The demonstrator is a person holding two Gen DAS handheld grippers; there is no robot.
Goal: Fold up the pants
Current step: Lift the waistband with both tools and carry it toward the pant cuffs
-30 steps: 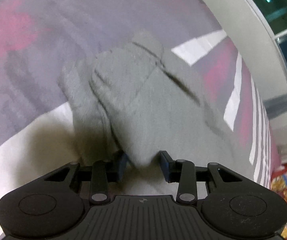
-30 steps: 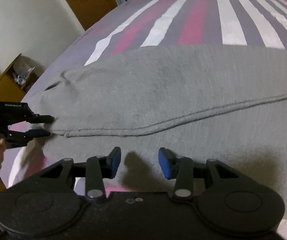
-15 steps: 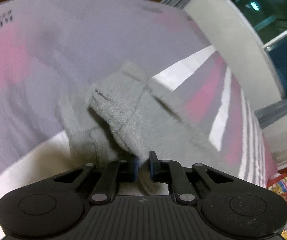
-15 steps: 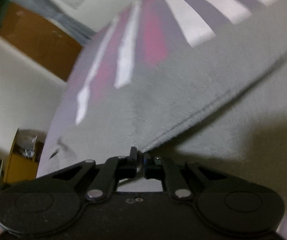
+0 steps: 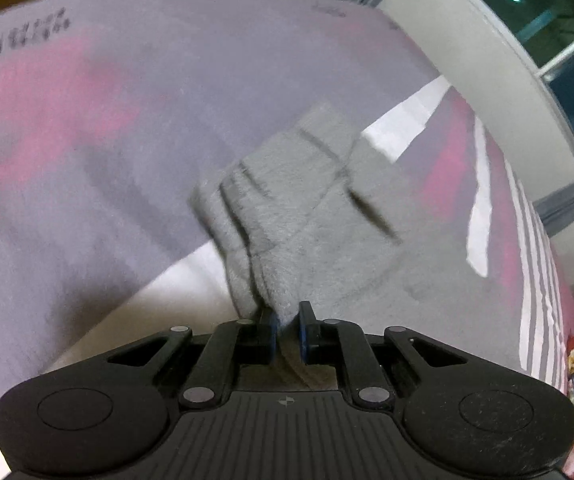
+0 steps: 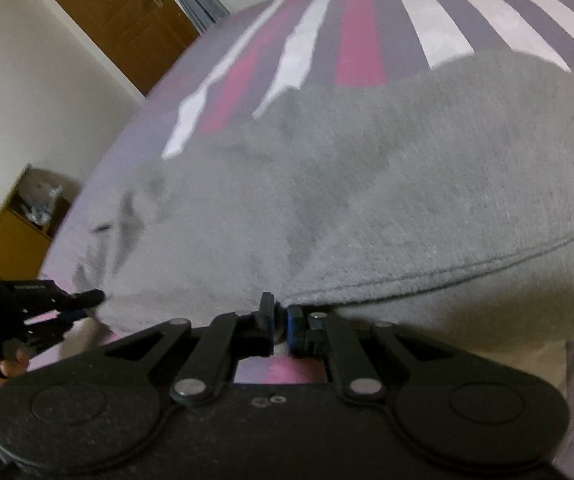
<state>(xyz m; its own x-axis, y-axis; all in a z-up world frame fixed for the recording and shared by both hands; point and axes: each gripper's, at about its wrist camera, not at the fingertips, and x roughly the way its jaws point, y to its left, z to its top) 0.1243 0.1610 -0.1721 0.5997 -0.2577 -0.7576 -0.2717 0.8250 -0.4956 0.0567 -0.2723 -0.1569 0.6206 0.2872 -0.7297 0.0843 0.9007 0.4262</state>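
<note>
Your left gripper (image 5: 287,326) has its two blue-tipped fingers pressed in on a bunched-up end of the gray pants (image 5: 287,216), so it is pinching the cloth. Your right gripper (image 6: 281,320) has its fingers squeezed almost together on the stitched edge of the same pants (image 6: 367,184), right at the hem line. From the right camera you can also see the left gripper (image 6: 87,300) off to the side, biting the far corner of that same edge. The pants lie spread out on the bed (image 6: 359,36), and the edge you hold looks a little raised off the sheet. It looks like you are at the start of a fold: both corners are grabbed and ready to be carried over. Next you likely need to lift both hands together, keep the edge straight between them, and lay it down on the other side of the pants without letting it sag. The bed has a sheet with pink, white and purple stripes. There is a brown door (image 6: 115,12) past the bed, a small yellow shelf (image 6: 15,236) by the wall, and a dark window (image 5: 559,36).
</note>
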